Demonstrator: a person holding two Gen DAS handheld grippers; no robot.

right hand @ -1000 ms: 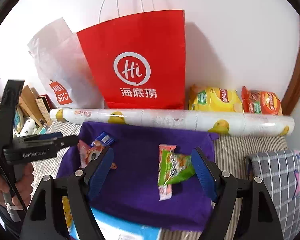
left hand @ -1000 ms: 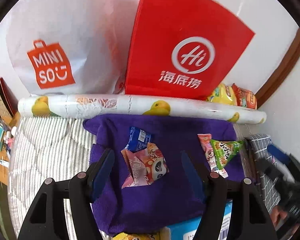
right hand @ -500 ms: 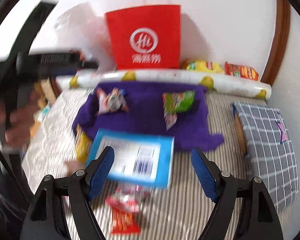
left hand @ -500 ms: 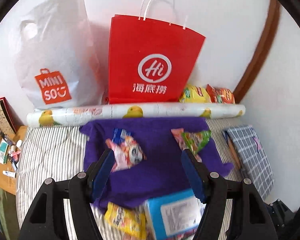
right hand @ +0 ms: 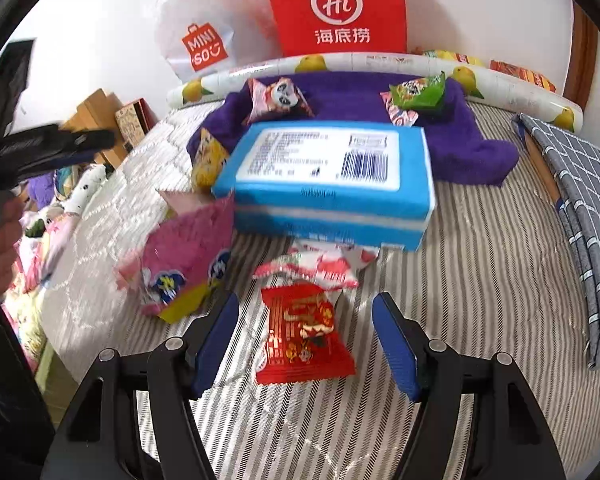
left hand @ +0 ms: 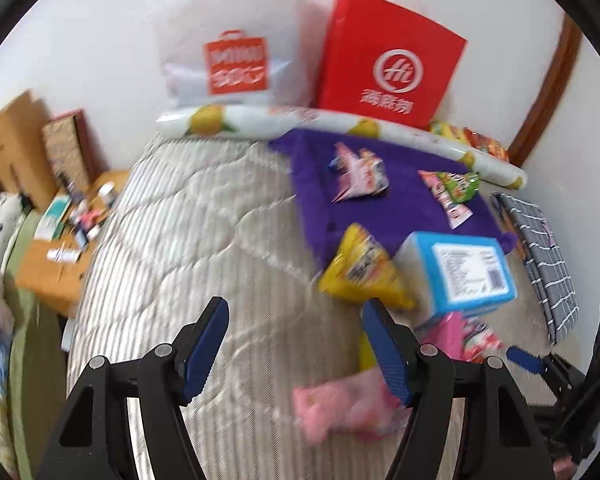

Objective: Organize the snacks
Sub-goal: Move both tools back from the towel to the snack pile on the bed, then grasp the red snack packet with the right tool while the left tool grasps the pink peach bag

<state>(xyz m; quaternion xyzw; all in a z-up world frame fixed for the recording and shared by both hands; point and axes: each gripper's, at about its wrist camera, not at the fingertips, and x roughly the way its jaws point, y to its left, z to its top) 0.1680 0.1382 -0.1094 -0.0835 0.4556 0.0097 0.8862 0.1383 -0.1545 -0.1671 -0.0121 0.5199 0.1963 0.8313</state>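
My right gripper (right hand: 305,330) is open, its fingers on either side of a red snack packet (right hand: 302,334) lying on the striped bed. Beyond it lie a white-and-red packet (right hand: 320,266), a pink bag (right hand: 184,256) and a blue box (right hand: 328,176). A panda packet (right hand: 278,98) and a green packet (right hand: 418,94) lie on the purple cloth (right hand: 352,96). My left gripper (left hand: 296,344) is open and empty over bare quilt, left of a pink packet (left hand: 340,404), a yellow bag (left hand: 360,268) and the blue box (left hand: 460,272).
A red paper bag (right hand: 334,4) and a white Miniso bag (right hand: 198,40) stand against the wall behind a rolled duck-print mat (right hand: 380,65). A checked grey pillow (right hand: 580,184) lies at right. A cluttered wooden stand (left hand: 56,256) is beside the bed at left.
Both grippers have pulled back from the purple cloth toward the near part of the bed. The right one now straddles the red packet; the left one has swung leftward.
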